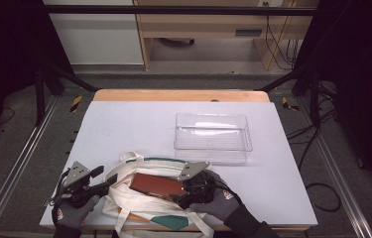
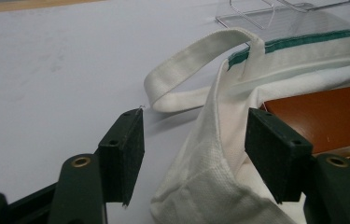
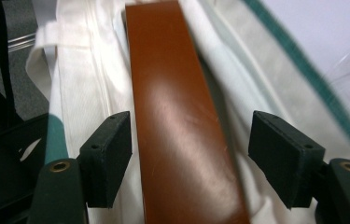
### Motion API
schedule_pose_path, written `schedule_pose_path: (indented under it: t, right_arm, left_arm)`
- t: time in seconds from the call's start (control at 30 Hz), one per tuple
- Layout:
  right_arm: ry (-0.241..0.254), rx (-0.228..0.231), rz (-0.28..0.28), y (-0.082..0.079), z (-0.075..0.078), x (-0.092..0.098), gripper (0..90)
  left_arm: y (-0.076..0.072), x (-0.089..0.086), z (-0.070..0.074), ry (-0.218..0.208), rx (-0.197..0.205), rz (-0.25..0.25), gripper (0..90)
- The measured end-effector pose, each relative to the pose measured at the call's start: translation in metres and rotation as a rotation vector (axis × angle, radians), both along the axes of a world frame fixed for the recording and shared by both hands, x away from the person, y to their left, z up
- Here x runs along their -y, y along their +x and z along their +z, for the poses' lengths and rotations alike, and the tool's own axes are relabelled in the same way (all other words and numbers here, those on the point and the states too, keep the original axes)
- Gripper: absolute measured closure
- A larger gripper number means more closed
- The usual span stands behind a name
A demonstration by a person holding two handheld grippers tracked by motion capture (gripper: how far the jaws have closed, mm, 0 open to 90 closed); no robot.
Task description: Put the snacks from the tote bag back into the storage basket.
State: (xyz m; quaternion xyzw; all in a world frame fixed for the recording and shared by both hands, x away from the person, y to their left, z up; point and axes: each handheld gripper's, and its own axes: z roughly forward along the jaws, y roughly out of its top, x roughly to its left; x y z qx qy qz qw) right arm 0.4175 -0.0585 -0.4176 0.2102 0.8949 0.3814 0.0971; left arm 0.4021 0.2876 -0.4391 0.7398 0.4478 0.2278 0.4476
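High view: a white canvas tote bag (image 1: pixel 146 191) lies at the near edge of a pale surface (image 1: pixel 124 124), its mouth open and a flat brown box (image 1: pixel 156 184) lying in it, long axis running left to right with a slight slant. The left gripper (image 1: pixel 105 187) sits at the bag's left rim and the right gripper (image 1: pixel 183 196) at the box's right end, so the right hand is the nearer one to the box. A clear plastic bin (image 1: pixel 212 131) stands empty farther back and to the right, well apart from the bag, with bare surface between them. Left gripper view: the jaws stand apart with the bag's rim cloth (image 2: pixel 214 154) between them; the right-hand pad (image 2: pixel 275 149) lies against or just beside the cloth and the left-hand one is clear of it, so nothing is clamped. A white handle loop (image 2: pixel 186 70) lies just beyond, and the box's corner shows inside the bag. Right gripper view: the jaws stand wide apart, straddling the brown box (image 3: pixel 182 121), whose long axis runs straight away from the gripper; both pads sit clear of its long edges, resting over the bag's white lining. The box looks ready to be pinched across its narrow width.
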Motion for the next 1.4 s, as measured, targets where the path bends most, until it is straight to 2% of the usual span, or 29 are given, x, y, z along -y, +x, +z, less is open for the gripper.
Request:
schedule_pose_path:
  t: [0.07, 0.2, 0.23, 0.3, 0.4, 0.47, 0.57, 0.93, 1.2, 1.4]
  right_arm:
    - [0.004, 0.005, 0.009, 0.004, 0.005, -0.005, 29.1]
    - [-0.027, -0.015, 0.020, 0.008, -0.001, -0.015, 28.2]
    - [-0.054, -0.026, 0.034, 0.009, -0.007, -0.022, 28.4]
    - [-0.061, -0.030, 0.039, 0.010, -0.009, -0.026, 28.8]
    - [-0.074, -0.039, 0.050, 0.013, -0.012, -0.033, 31.9]
    - [-0.087, -0.049, 0.058, 0.015, -0.016, -0.039, 37.0]
    - [-0.114, -0.040, 0.067, 0.015, -0.021, -0.043, 38.7]
    - [-0.133, -0.026, 0.091, 0.015, -0.024, -0.045, 41.0]
    - [-0.174, -0.019, 0.092, 0.015, -0.028, -0.050, 41.1]
    - [-0.172, -0.023, 0.109, 0.016, -0.025, -0.048, 42.8]
  left_arm:
    - [0.000, -0.001, 0.000, 0.000, 0.002, 0.000, 37.0]
    - [-0.001, -0.001, 0.001, 0.001, 0.004, 0.000, 36.8]
    - [-0.001, -0.001, 0.001, 0.001, 0.006, 0.000, 36.7]
    - [-0.001, -0.001, 0.001, 0.002, 0.005, 0.001, 36.7]
    - [-0.001, -0.001, 0.001, 0.003, 0.005, 0.001, 36.7]
    - [0.000, -0.001, 0.001, 0.003, 0.004, 0.001, 36.7]
    - [0.000, -0.001, 0.001, 0.004, 0.003, 0.001, 36.6]
    - [0.000, -0.001, 0.001, 0.001, 0.007, 0.002, 36.3]
    - [-0.001, -0.001, 0.003, 0.002, 0.021, -0.002, 35.9]
    - [-0.003, -0.003, 0.004, -0.008, 0.033, 0.003, 35.7]
